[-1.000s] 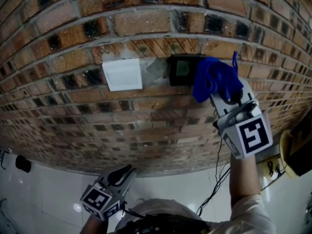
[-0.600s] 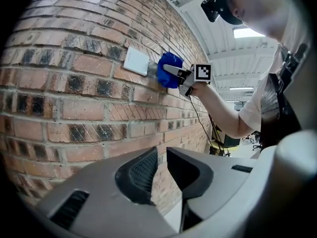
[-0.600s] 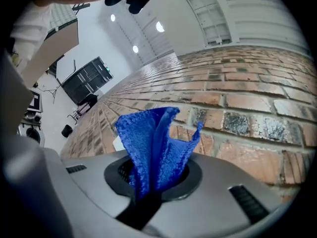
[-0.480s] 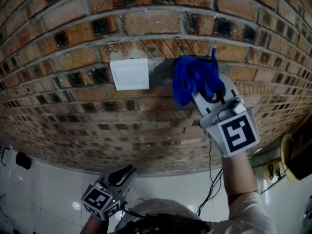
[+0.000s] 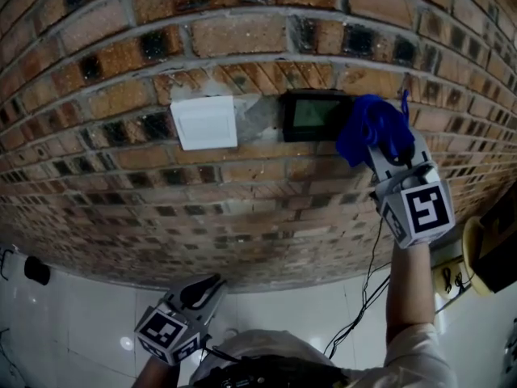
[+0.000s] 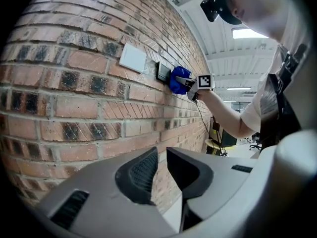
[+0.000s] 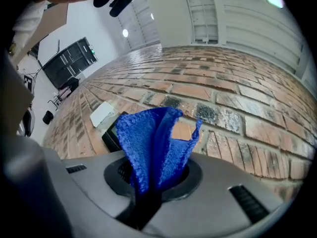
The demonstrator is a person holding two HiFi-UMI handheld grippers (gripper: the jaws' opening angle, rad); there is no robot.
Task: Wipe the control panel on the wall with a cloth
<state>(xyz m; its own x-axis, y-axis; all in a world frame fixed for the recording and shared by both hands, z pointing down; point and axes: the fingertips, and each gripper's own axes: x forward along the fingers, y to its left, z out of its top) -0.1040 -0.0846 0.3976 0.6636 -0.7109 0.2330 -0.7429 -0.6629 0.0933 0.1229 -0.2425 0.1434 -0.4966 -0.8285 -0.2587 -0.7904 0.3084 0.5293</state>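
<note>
right gripper (image 7: 154,185): clamped on blue cloth (image 7: 151,138), at control panel (image 5: 311,115) right edge | left gripper (image 6: 161,168): jaws narrowly apart, empty

The right gripper (image 5: 388,150) is holding a blue cloth (image 5: 367,130) in its fingers, with the cloth lying against the brick wall (image 5: 242,31) at the right edge of the dark control panel (image 5: 310,115). A white plate (image 5: 203,123) is sitting just left of the panel. The left gripper (image 5: 196,293) is hanging well below both.

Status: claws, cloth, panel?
Right claw shut on blue cloth, at control panel's right edge. Left claw open, empty, held low. Nothing blocking the panel.
</note>
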